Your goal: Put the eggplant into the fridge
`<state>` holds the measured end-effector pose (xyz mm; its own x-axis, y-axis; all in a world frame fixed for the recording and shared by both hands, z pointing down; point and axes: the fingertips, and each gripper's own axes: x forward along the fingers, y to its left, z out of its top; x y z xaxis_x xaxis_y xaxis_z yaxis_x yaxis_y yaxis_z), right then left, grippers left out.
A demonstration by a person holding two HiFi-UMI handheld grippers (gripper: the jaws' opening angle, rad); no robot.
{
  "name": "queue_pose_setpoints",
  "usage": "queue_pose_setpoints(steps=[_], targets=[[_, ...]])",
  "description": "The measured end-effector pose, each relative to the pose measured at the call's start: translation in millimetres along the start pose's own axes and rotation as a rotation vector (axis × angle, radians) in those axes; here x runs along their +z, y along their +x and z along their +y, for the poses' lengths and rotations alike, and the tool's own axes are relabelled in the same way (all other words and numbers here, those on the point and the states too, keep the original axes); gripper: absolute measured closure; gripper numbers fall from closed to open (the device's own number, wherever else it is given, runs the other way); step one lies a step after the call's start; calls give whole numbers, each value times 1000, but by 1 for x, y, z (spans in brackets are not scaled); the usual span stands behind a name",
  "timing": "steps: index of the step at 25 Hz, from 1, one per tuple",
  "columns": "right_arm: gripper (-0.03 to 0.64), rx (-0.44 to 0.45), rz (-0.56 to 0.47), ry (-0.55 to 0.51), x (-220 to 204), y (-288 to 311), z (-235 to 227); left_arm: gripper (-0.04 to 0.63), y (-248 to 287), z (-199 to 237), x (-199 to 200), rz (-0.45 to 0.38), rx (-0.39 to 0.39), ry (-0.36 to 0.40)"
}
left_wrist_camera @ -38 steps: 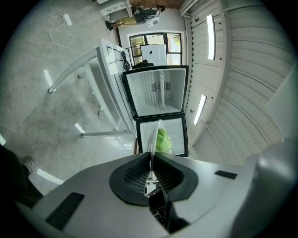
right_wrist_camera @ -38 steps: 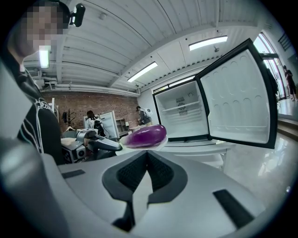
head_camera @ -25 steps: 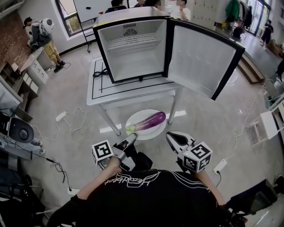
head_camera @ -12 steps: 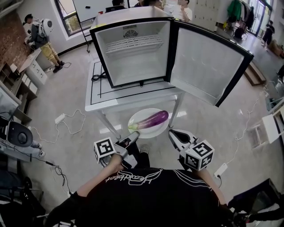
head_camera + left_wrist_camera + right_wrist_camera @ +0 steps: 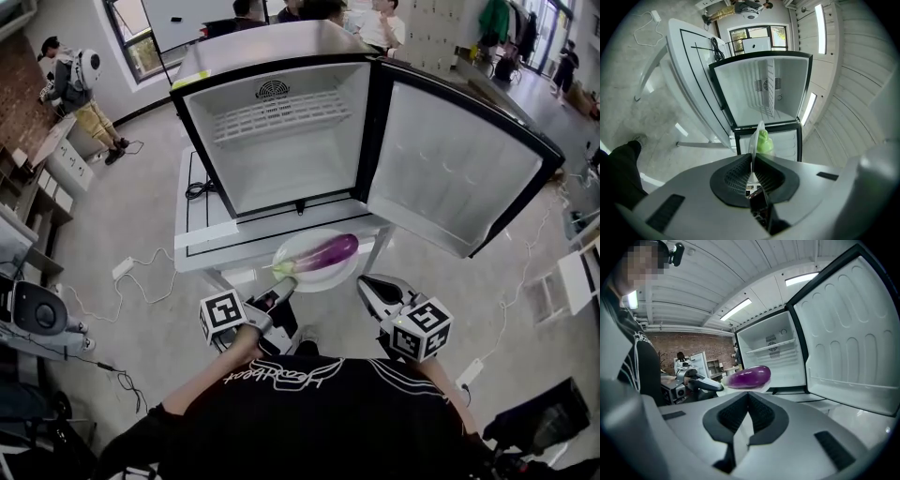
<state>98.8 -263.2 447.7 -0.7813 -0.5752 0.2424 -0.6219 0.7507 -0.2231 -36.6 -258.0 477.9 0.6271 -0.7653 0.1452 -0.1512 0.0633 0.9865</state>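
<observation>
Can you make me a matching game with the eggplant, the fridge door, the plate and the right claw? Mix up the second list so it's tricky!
Things:
1. eggplant
2. fridge door
3. plate
4. right claw

What goes with each:
A. swung wide open
B. shut, with nothing in it
C. purple, lying on the plate
D. pinched at its rim by the left claw

Right pairs: 1-C, 2-A, 3-D, 4-B.

Fridge (image 5: 281, 173) door (image 5: 459, 169) wide open right; front unblocked; wire shelf (image 5: 272, 114) splits cavity, roomy lower part.
</observation>
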Motion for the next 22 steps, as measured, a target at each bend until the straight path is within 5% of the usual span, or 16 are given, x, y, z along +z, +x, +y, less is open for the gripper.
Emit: queue_pose_setpoints(steps=[11,22], targets=[[609,-4,48,17,30,85,-42,569,52,-3,93,-7,-3,-3],[609,-14,80,26,45,130,-69,569,86,0,145,-7,8,-14]])
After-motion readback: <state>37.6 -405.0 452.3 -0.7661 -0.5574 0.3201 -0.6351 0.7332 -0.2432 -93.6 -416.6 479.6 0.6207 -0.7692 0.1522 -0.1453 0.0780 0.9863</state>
